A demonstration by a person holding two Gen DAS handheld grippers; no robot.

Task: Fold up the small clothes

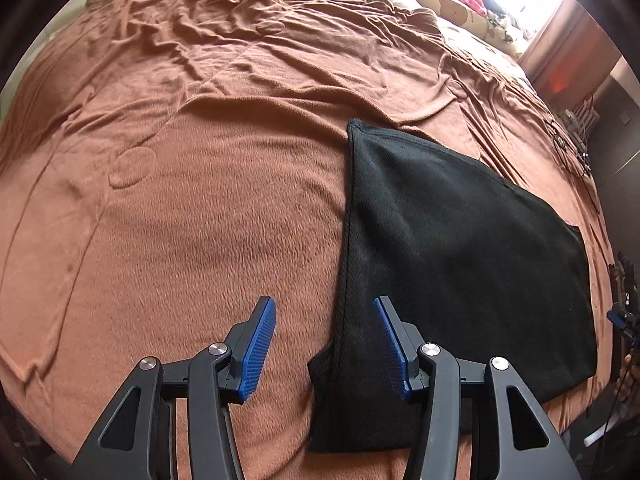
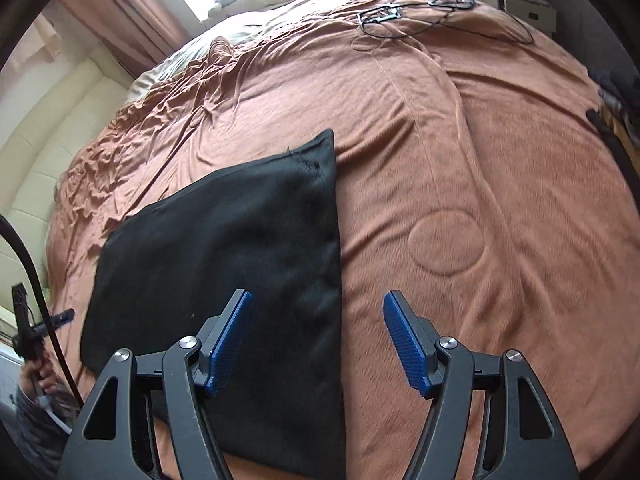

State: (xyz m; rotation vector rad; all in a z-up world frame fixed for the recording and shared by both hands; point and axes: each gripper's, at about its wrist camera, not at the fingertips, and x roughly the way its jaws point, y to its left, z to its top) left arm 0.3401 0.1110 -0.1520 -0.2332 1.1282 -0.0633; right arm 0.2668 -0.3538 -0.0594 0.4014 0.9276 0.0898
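Left wrist view: the left gripper [image 1: 324,344] hangs above the bed, its two blue ribbed pads [image 1: 258,350] spread apart with nothing between them. One pad stands over the brown blanket [image 1: 200,220], the other over the near left edge of the black garment [image 1: 460,256]; neither is seen to press on the cloth, so this claw is released and empty. The garment lies flat on the blanket as a folded dark panel, wide at the near end and narrowing to a corner at the far end. At the right rim of this view a small part of the other tool appears.

Right wrist view: the right gripper [image 2: 318,344] is likewise spread wide and released, holding nothing. Its left pad [image 2: 230,346] stands over the black garment [image 2: 224,248], near that garment's straight right edge; its right pad stands over bare brown blanket [image 2: 500,160]. A tangle of black cables [image 2: 420,16] lies on the blanket at the far end. At the left rim a hand [image 2: 38,376] grips the other tool's handle.
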